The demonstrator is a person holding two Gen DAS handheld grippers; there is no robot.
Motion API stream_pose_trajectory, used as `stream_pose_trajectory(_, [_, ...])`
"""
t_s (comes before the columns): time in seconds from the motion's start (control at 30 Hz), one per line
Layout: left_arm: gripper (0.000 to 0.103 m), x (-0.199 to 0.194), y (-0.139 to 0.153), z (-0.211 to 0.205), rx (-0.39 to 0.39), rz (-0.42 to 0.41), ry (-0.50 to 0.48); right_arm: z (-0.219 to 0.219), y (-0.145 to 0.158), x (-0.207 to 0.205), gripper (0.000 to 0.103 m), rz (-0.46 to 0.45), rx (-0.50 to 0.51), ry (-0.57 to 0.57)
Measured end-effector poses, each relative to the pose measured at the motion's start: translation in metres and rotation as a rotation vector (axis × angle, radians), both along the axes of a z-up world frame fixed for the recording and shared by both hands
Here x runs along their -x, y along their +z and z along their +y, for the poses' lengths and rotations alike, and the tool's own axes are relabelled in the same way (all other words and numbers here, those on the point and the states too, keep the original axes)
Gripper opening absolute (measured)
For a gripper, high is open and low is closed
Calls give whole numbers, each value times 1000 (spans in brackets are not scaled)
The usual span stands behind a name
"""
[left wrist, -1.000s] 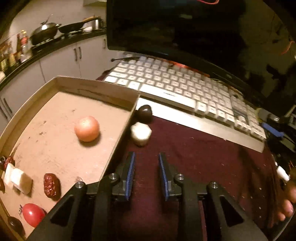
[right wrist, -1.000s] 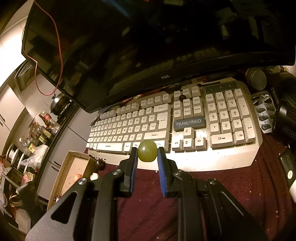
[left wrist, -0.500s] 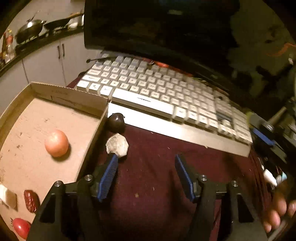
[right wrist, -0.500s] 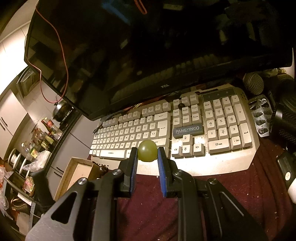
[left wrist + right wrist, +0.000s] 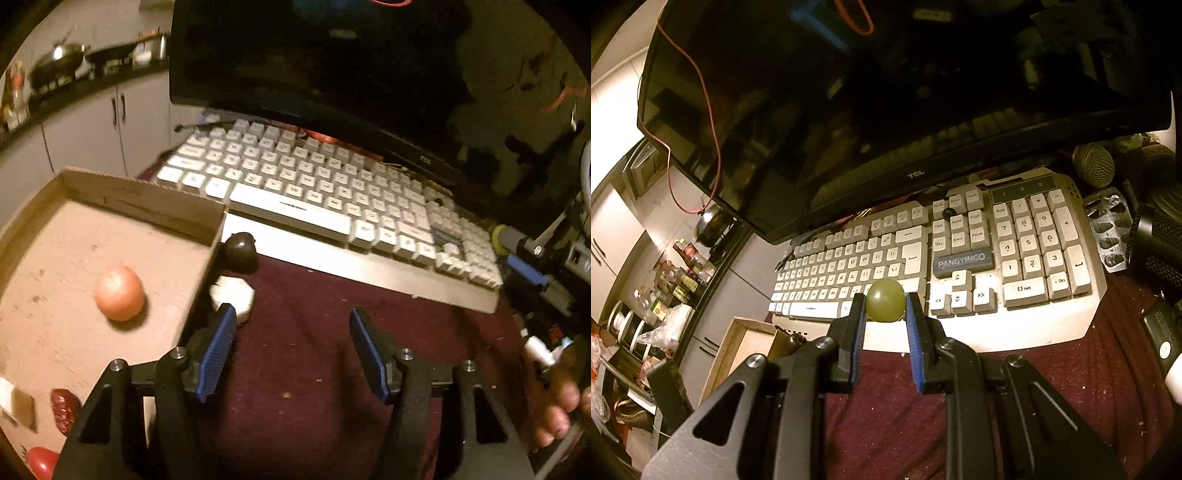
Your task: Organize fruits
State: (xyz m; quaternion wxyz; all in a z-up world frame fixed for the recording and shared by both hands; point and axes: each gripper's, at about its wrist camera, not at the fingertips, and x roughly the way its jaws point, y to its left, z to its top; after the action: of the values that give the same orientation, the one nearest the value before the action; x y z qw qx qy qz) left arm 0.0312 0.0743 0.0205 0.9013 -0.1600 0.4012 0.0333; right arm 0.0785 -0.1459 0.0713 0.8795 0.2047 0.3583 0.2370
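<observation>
- green grape (image 5: 885,305): clamped between the jaws of the right gripper (image 5: 885,314), held above the keyboard (image 5: 1015,266), not yet in the cardboard tray (image 5: 140,201).
- tray holds an orange fruit (image 5: 119,293), a red date (image 5: 63,410) and a red tomato (image 5: 38,461).
- left gripper (image 5: 290,332): jaws open, empty.
- left to sort: white piece (image 5: 233,295) and dark fruit (image 5: 240,249), on the worktop just beside the tray wall.
- only the left wrist view shows the tray contents; only the right shows the grape.

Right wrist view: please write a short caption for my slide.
Right gripper shut on a green grape, held above the white keyboard before a dark monitor.
</observation>
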Motion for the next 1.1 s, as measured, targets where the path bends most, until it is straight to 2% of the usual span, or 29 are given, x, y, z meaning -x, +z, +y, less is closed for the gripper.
stream_pose_trajectory(0.03, [63, 0, 0, -1, 5, 4, -7, -1, 0, -1, 23, 1, -3, -4])
stream_pose_trajectory(0.1, [63, -4, -2, -8, -61, 24, 7, -3, 1, 0, 23, 3, -12, -7])
stream_pose_trajectory(0.17, [65, -9, -4, -10, -82, 28, 31, -4, 2, 1, 24, -2, -16, -9])
stream_pose_trajectory(0.23, [65, -9, -2, -6, -49, 53, 88, -4, 3, 2, 24, -4, -24, -5])
stream_pose_trajectory(0.3, [66, 0, 0, 1, 22, 68, 173, -6, 4, 3, 24, -11, -24, -7])
stream_pose_trajectory(0.37, [71, 10, 1, 3, 64, 67, 255, -7, 3, 3, 24, -8, -23, -13])
stream_pose_trajectory(0.4, [79, 14, 1, 2, 79, 58, 299, -7, 2, 1, 24, 1, -28, -13])
stream_pose_trajectory(0.43, [80, 18, 1, 2, 87, 30, 347, -7, 1, 0, 24, 8, -31, -12])
stream_pose_trajectory(0.57, [89, 14, -4, -12, 7, -15, 416, -7, -1, 0, 24, 14, -34, -12])
stream_pose_trajectory(0.63, [99, 7, -6, -17, -21, -14, 434, -7, 0, 0, 24, 14, -41, -10])
stream_pose_trajectory(0.77, [102, -11, -7, -14, -72, 35, 488, -7, 1, 1, 24, 14, -47, -10])
stream_pose_trajectory(0.83, [100, -16, -8, -4, -10, 53, 489, -7, 1, 0, 24, 16, -51, -8])
stream_pose_trajectory(0.9, [100, -22, -11, 3, -9, 89, 499, -8, 1, 1, 24, 15, -53, -9])
stream_pose_trajectory(0.97, [83, -26, -17, 6, -1, 109, 453, -9, 1, 0, 24, 18, -60, -10])
stream_pose_trajectory(1.0, [77, -27, -17, 6, -28, 103, 421, -10, 1, -1, 24, 21, -64, -13])
stream_pose_trajectory(1.1, [57, -22, -17, 15, -29, 98, 367, -12, 2, -2, 24, 26, -74, -19])
